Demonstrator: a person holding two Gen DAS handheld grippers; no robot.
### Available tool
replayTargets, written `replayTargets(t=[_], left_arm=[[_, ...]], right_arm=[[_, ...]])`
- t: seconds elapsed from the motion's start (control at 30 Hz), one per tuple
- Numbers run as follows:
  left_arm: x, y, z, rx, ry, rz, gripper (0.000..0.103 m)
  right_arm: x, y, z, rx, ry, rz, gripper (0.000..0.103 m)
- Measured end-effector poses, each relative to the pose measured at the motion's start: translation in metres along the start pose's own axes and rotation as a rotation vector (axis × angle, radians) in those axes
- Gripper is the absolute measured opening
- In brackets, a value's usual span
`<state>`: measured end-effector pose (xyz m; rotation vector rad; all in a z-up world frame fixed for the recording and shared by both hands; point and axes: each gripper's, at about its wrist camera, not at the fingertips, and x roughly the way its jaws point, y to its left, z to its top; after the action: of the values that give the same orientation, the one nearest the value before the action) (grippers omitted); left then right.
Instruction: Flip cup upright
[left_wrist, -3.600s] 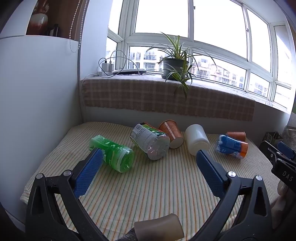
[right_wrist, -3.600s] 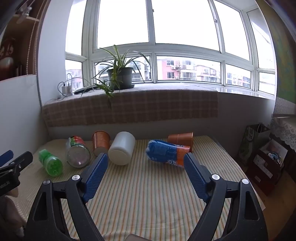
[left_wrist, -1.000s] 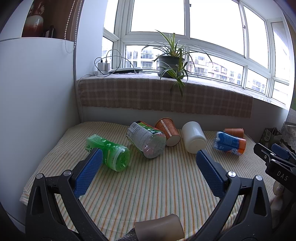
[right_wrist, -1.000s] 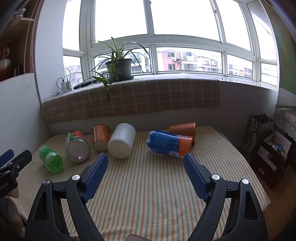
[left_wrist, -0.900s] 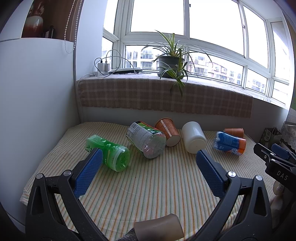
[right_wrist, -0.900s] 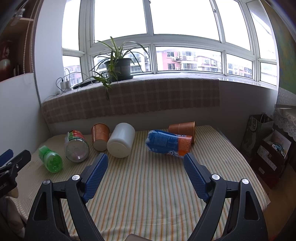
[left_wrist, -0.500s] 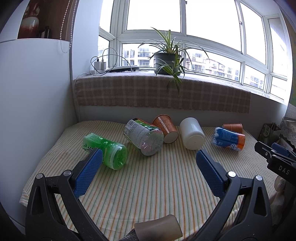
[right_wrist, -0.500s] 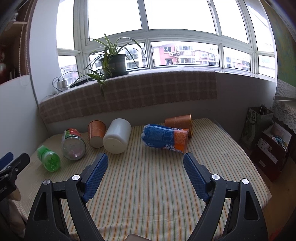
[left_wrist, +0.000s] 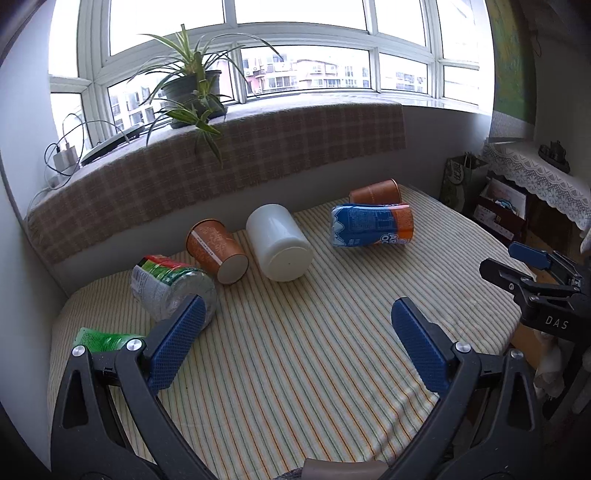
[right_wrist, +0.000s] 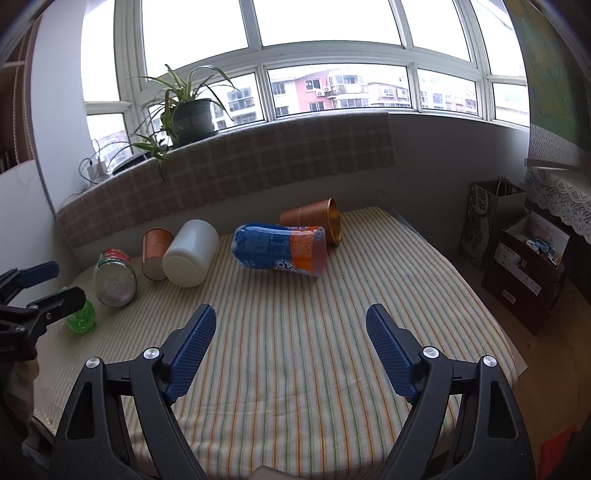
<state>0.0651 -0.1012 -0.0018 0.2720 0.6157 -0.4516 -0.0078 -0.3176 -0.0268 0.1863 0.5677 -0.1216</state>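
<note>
We hold both tongs, left (left_wrist: 295, 341) and right (right_wrist: 291, 349), spread and empty, while the copper cup (right_wrist: 314, 220) lies on its side, seemingly touching the blue bottle (right_wrist: 280, 249), mid-frame.

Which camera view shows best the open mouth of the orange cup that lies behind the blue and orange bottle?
The right wrist view: the orange cup shows its gold rim there. The left wrist view shows only its side above the bottle.

**Black frames, blue pads**

Left tool (left_wrist: 295, 317): matte black triangulated arms with cut-out windows, silver screws at the joints, blue cross-hatched pads (left_wrist: 177, 343). Right tool (right_wrist: 291, 325): same black frame, same silver screws, same blue textured pads (right_wrist: 391, 358). White letters "DAS" printed on its black body in the left wrist view.
</note>
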Motion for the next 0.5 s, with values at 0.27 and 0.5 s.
replayTargets(t=[0.27, 0.5], left_arm=[[0.061, -0.067, 0.043, 0.352, 0.089, -0.021, 0.101], [0.118, -0.114, 0.074, 0.542, 0.172, -0.028, 0.098]], right_arm=[[0.001, -0.043, -0.010, 0.066, 0.040, -0.013, 0.083], [-0.004, -0.077, -0.023, 0.127, 0.063, -0.022, 0.083]])
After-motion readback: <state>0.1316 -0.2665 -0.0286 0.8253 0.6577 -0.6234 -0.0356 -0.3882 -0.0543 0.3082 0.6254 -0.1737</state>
